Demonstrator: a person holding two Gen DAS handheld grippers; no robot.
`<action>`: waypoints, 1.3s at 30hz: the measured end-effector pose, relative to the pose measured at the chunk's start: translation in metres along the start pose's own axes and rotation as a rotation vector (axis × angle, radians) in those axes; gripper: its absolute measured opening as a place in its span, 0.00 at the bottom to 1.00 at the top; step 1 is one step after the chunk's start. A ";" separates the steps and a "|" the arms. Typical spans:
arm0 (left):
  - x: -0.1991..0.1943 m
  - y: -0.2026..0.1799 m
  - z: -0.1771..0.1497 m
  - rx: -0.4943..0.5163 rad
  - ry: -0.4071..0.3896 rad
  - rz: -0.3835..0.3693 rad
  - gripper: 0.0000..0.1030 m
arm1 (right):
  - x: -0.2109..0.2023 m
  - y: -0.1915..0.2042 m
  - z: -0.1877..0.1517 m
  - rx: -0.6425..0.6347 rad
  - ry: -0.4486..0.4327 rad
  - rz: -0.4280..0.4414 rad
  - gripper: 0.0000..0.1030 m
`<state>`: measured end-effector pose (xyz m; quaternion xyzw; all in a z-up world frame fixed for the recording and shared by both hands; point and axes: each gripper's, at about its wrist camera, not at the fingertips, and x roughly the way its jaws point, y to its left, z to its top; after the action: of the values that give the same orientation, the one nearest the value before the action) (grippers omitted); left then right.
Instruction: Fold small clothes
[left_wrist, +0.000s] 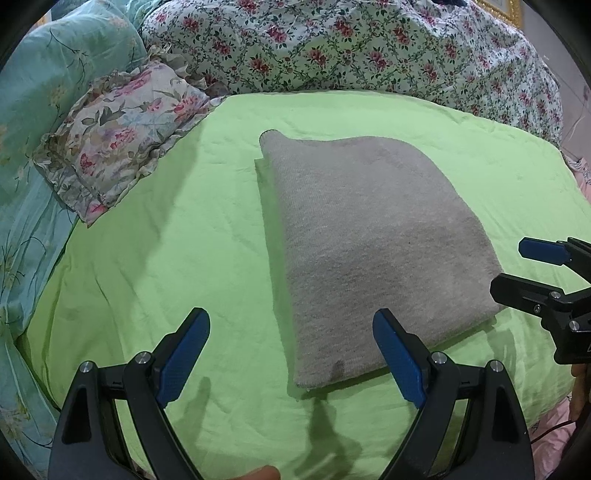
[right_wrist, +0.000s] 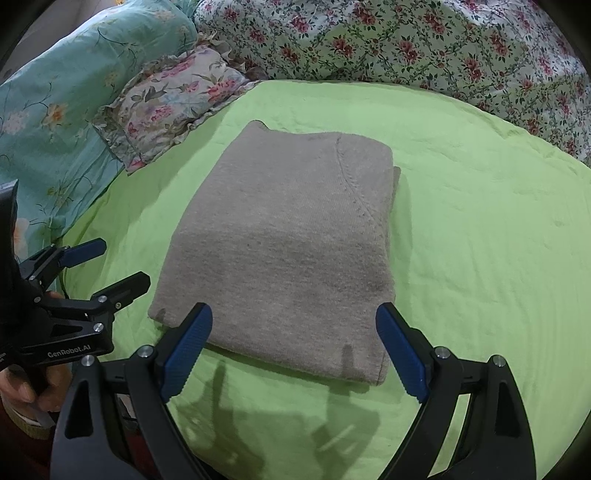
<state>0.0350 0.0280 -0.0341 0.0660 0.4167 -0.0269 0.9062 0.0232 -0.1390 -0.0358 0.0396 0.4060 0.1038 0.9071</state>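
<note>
1. Along the left side of the bed lies a teal floral-print quilt (left_wrist: 35, 122), bunched up beside the green sheet.
2. Next to it, at the far-left corner of the bed, a small ruffled pillow with a pink-and-purple flower print (left_wrist: 122, 133) rests partly on the light green bed sheet (left_wrist: 177, 236).
3. The left gripper (left_wrist: 291, 354), black with blue pads, hovers over the near edge of the bed, its jaws spread wide and holding nothing; its right pad sits just over the near edge of the garment.
4. In the middle of the bed lies the folded grey knitted sweater (right_wrist: 280, 236), a neat rectangle flat on the green sheet, with a raglan seam showing on top.
5. The right gripper (right_wrist: 293, 354) hangs above the sweater's near edge, jaws likewise wide apart and empty.
6. Across the far edge and right side of the bed a white quilt with red rose print (right_wrist: 424, 40) is heaped up.
</note>
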 end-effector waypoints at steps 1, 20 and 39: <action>0.000 0.000 0.000 0.000 -0.001 -0.003 0.88 | 0.000 0.000 0.000 0.001 0.000 -0.001 0.88; 0.001 0.004 0.000 -0.002 -0.007 -0.016 0.88 | 0.000 -0.002 0.000 0.005 -0.004 -0.004 0.88; -0.003 0.001 0.000 0.006 -0.029 -0.001 0.88 | -0.005 -0.002 -0.001 0.015 -0.019 -0.001 0.88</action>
<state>0.0332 0.0287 -0.0319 0.0680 0.4037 -0.0294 0.9119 0.0196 -0.1425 -0.0330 0.0474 0.3979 0.0999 0.9107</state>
